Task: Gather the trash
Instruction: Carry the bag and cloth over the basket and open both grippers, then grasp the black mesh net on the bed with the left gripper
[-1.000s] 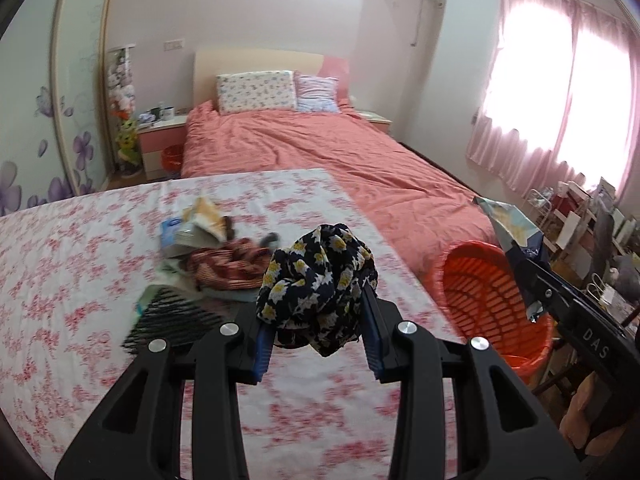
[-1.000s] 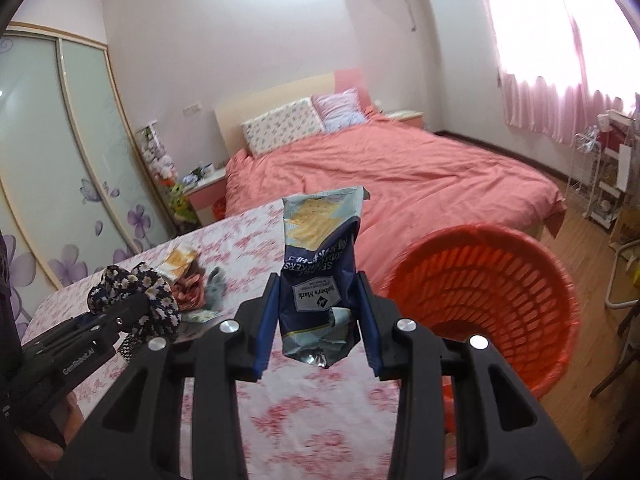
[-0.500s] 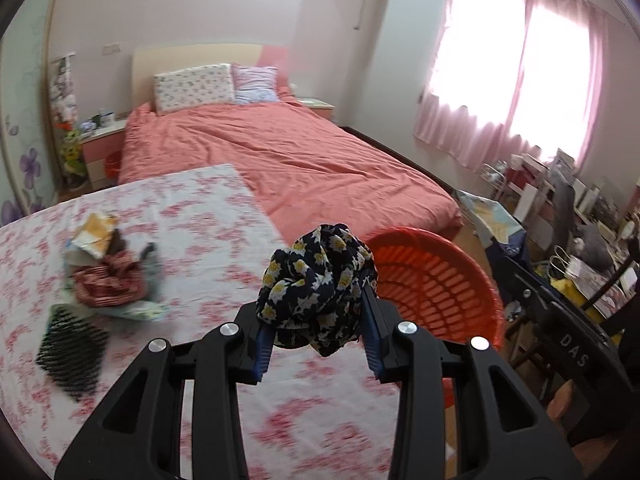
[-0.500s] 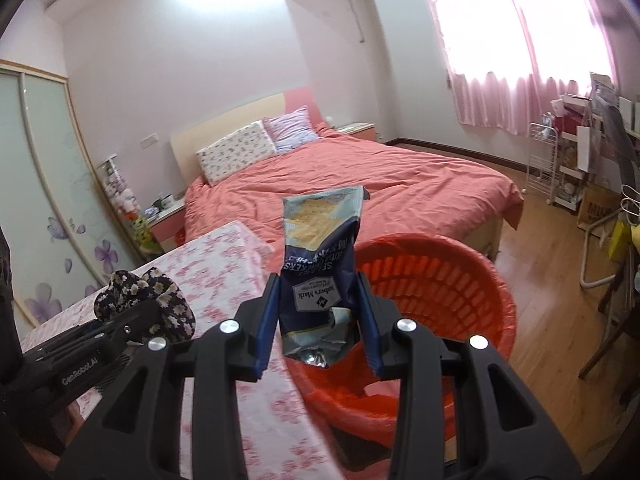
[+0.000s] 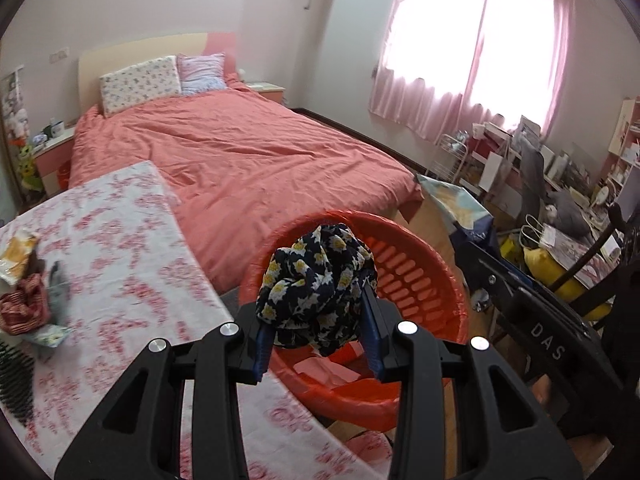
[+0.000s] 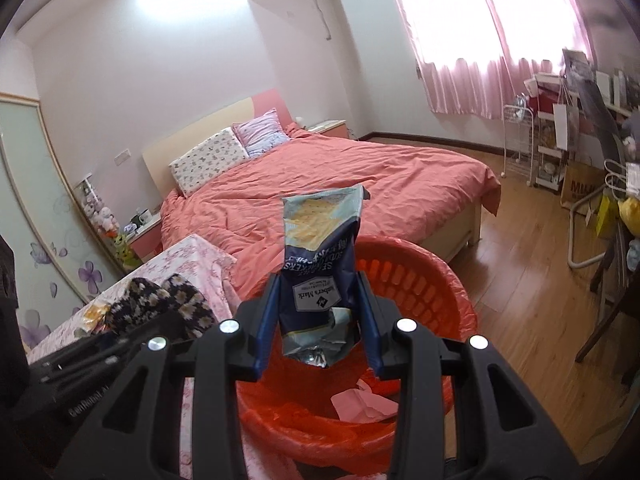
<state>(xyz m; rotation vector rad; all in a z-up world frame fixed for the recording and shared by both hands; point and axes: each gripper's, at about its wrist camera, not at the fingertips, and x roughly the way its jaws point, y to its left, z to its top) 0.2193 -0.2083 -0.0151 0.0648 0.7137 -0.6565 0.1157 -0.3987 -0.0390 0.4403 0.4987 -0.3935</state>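
Observation:
My left gripper (image 5: 318, 330) is shut on a dark floral cloth bundle (image 5: 316, 284) and holds it over the near rim of the red basket (image 5: 416, 280). My right gripper (image 6: 318, 330) is shut on a blue snack bag (image 6: 320, 264), held upright above the same red basket (image 6: 420, 280). Pink paper (image 6: 360, 402) lies in the basket's bottom. The left gripper with the bundle (image 6: 160, 304) shows at the left of the right wrist view. The right gripper's snack bag (image 5: 456, 208) shows at the right of the left wrist view.
A table with a pink flowered cloth (image 5: 120, 248) holds a red striped rag (image 5: 22, 308), a wrapper (image 5: 16, 256) and a black mesh piece (image 5: 14, 384). A bed with a salmon cover (image 5: 240, 160) stands behind. Cluttered shelves and chairs (image 5: 560, 216) stand at right.
Both grippers have swung right from over the table to above the red basket, each still holding its item. The basket now fills the centre of both views.

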